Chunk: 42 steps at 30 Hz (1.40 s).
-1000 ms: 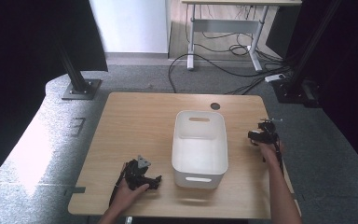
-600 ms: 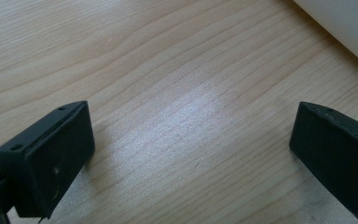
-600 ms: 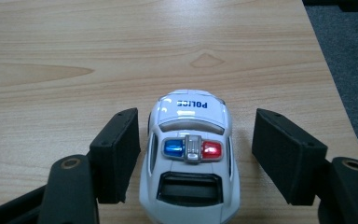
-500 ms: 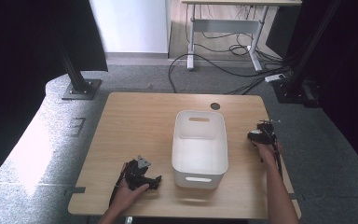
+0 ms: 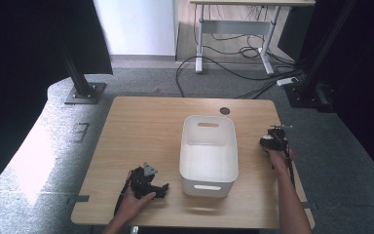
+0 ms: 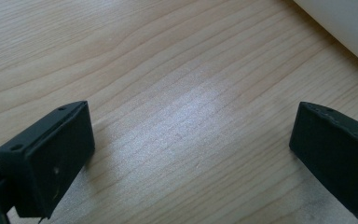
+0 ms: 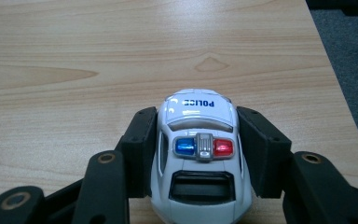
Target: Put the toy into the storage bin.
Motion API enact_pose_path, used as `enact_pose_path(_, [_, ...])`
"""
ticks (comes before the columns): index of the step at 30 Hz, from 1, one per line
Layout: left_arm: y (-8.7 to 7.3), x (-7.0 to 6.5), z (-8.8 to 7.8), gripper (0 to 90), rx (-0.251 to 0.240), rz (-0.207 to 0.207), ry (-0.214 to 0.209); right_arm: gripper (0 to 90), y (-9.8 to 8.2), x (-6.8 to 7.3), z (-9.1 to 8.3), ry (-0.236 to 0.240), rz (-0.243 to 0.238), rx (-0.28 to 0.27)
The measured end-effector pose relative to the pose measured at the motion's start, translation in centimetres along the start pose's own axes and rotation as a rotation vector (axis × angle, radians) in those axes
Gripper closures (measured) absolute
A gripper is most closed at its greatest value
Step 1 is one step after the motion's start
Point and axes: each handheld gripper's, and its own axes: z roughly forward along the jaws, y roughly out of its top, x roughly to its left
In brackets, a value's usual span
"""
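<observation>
Two hand-held grippers at one wooden table (image 5: 146, 126). Right gripper (image 7: 198, 149) — jaws closed on the flanks of a white toy police car (image 7: 199, 163), blue and red roof lights up, "POLICE" lettered on the hood, near the table's right edge, just right of the bin. Left gripper (image 6: 191, 158) — jaws spread wide over bare wood, nothing between them, low at the front left beside the white plastic bin (image 5: 208, 156) at centre.
</observation>
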Motion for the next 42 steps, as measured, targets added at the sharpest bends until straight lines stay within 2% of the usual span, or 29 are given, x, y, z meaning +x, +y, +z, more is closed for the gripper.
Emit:
enact_pose_path(4, [0.0,0.0,0.0,0.0,0.000,0.000,0.000,50.2,0.0,-0.3,-0.3,0.027,0.024,0.000])
enact_pose_path(23, [0.0,0.0,0.0,0.0,-0.001,0.000,0.000,50.3,0.3,0.7,-2.3,0.064,-0.005,-0.024])
enact_pose_path(42, [0.0,0.0,0.0,0.0,-0.002,0.000,0.000,50.3,0.3,2.4,-5.7,0.102,-0.024,-0.059])
